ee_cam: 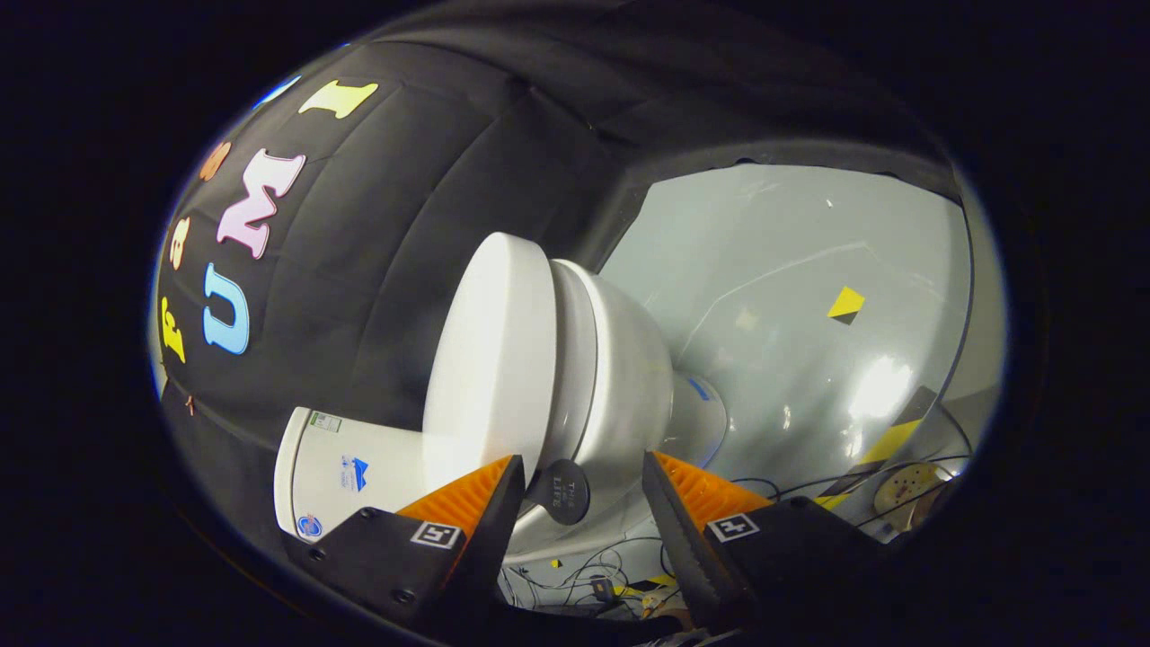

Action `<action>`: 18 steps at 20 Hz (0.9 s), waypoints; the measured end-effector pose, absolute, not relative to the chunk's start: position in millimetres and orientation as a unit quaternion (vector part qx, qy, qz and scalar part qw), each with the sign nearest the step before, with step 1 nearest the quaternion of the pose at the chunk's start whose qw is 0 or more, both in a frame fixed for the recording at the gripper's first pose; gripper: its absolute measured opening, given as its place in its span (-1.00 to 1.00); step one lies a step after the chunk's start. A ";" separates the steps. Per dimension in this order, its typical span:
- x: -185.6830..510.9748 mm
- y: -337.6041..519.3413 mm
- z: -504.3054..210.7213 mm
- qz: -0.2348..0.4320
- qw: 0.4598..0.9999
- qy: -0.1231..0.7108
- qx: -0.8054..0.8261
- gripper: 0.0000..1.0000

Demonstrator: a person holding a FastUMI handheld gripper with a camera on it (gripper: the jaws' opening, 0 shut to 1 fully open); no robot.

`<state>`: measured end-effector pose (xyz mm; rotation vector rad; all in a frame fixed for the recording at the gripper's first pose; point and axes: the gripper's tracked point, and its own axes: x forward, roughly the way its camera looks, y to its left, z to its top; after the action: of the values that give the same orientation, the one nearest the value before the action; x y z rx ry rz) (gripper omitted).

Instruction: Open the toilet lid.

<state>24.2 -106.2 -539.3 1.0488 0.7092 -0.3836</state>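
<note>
— What do you have beyond the white fixture?

— You're looking at a glossy pale grey floor [791, 270] with bright glare patches on it. A small yellow square marker [846, 303] sits on it, well apart from a longer yellow strip [889, 440].

— And the cables?

— You've got thin dark cables [791, 490] trailing over the floor near that strip, and a further tangle of wires [584, 575] lower down. A round pale disc with holes [907, 490] lies just beside the cables.

— Behind all that?

— Black cloth wall [404, 243], creased.
</note>
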 end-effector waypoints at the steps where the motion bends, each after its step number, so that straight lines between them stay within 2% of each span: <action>1: 25.1 -104.5 -542.5 -0.177 0.784 0.331 0.494 0.58; 2: 27.0 -102.1 -543.6 -0.173 0.779 0.331 0.503 0.48; 3: 29.5 -100.0 -544.1 -0.168 0.775 0.329 0.512 0.48; 7: 32.6 -94.0 -545.8 -0.158 0.763 0.327 0.535 0.03; 12: 37.1 -94.0 -540.7 -0.155 0.751 0.311 0.562 -0.75; 13: 42.8 -92.8 -542.5 -0.156 0.750 0.301 0.568 -0.75; 14: 42.6 -92.4 -541.5 -0.151 0.746 0.305 0.572 -0.91; 18: 39.1 -88.9 -532.1 -0.145 0.763 0.318 0.543 -0.91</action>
<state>39.1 -88.9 -532.1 1.1817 0.6905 -0.3161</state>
